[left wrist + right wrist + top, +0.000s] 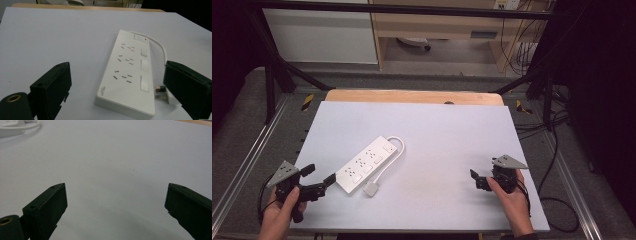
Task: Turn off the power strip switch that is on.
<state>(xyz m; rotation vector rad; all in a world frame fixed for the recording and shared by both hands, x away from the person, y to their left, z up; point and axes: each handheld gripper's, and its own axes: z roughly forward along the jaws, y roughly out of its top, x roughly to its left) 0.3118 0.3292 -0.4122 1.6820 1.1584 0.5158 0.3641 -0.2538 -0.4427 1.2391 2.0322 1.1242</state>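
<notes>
So starting at the left edge of the table (pixel 422 125): the left gripper (pixel 318 176) sits low near the front corner, held in the person's left hand (pixel 279 212), grey plate on top, and its jaws are spread wide apart with nothing between them. In the left gripper view you can see them flanking the near end of the power strip (pixel 128 72) without touching it, just pointed at it. The power strip itself is a white three-outlet bar lying flat and diagonal, a bit left of the table's middle, switch end pointing away from the person. Its white cord (pixel 393 150) loops out from the far end, curls back along the right side, and ends in the plug (pixel 371 189) lying on the table just beside the strip's near corner. Then a big stretch of bare tabletop, and over on the right the right gripper (pixel 478 179) in the right hand (pixel 511 197), well apart from the strip, jaws also gaping open over plain table.
</notes>
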